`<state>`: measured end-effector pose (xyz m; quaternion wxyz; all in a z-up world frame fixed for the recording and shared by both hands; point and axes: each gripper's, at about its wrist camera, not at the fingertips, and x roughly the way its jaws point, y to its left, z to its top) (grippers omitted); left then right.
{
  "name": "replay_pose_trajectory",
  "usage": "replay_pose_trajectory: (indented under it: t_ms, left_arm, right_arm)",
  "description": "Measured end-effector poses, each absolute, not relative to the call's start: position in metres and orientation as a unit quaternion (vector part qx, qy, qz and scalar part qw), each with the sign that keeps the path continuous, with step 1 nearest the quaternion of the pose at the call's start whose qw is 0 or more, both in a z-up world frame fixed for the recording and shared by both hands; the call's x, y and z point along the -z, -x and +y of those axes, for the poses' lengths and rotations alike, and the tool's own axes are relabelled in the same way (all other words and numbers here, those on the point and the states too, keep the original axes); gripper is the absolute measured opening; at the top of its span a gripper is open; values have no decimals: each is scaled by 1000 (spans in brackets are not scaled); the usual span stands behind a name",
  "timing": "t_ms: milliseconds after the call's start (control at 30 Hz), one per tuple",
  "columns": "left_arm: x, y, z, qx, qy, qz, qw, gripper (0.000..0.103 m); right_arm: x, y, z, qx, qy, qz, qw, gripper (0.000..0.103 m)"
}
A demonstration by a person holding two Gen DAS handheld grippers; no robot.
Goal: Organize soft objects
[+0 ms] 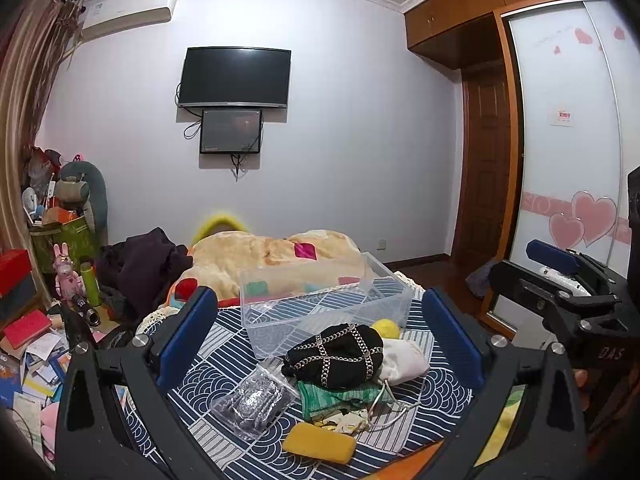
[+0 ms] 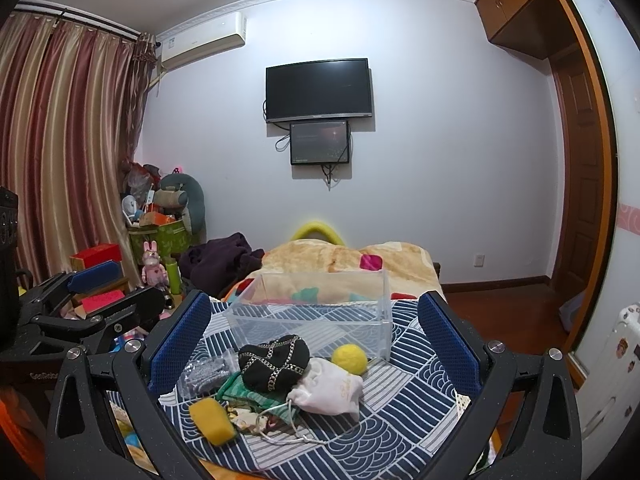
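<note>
A pile of soft things lies on the blue patterned cloth (image 1: pixel 224 360): a black chain-trimmed bag (image 1: pixel 334 354) (image 2: pixel 274 362), a white drawstring pouch (image 1: pixel 402 362) (image 2: pixel 332 390), a yellow ball (image 1: pixel 385 328) (image 2: pixel 349 358), a yellow sponge (image 1: pixel 319 443) (image 2: pixel 212 420), green fabric (image 1: pixel 336 398) (image 2: pixel 236 390) and a clear packet of grey bits (image 1: pixel 254 404) (image 2: pixel 204 372). An empty clear plastic box (image 1: pixel 324 304) (image 2: pixel 312 312) stands behind them. My left gripper (image 1: pixel 320 344) and right gripper (image 2: pixel 314 344) are both open and empty, held above and short of the pile.
A folded blanket (image 1: pixel 276 260) (image 2: pixel 344 260) and dark clothes (image 1: pixel 144 268) lie behind the box. Clutter, boxes and a pink toy rabbit (image 1: pixel 66 276) fill the floor at left. A wardrobe (image 1: pixel 568 140) and door stand at right. The right gripper's body (image 1: pixel 560 292) shows at the left view's right edge.
</note>
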<state>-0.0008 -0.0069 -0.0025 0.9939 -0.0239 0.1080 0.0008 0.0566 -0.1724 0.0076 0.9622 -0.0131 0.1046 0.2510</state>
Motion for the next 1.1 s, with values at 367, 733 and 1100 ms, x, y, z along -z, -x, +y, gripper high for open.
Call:
replay_pose_trajectory:
  t_ms: [367, 733, 1100]
  left_arm:
    - [3, 1, -4, -2, 25, 110, 994, 103]
    - [33, -30, 20, -26, 34, 187, 981, 103]
    - [100, -87, 76, -50, 69, 317, 945, 103]
  right_arm:
    - [-6, -60, -173, -255, 12, 103, 961, 103]
    - [16, -79, -172, -258, 16, 144, 955, 103]
    - [60, -131, -159, -292, 1, 263, 920, 95]
